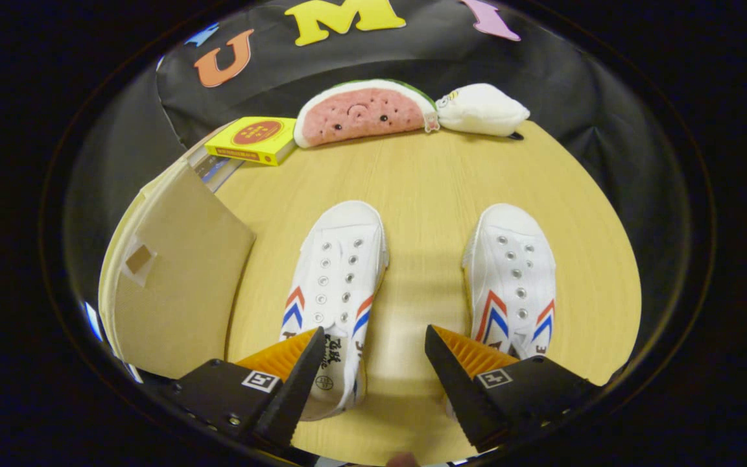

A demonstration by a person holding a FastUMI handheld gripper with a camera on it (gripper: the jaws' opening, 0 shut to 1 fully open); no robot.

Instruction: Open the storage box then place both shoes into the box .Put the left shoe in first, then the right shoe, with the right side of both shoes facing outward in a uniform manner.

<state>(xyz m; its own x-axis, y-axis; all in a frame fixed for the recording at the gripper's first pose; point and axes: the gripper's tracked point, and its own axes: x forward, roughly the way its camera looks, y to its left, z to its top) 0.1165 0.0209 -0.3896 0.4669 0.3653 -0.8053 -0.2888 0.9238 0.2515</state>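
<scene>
Here, spread fingers [373,340] hover over white canvas shoes [338,285].

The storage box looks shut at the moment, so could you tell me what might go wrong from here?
1. The storage box lid is still down; going for a shoe first would break the order.
2. The gripper hangs open with one finger over the left shoe, which it might nudge.
3. The yellow box leaning on the storage box's far end may slip when the lid lifts.
</scene>
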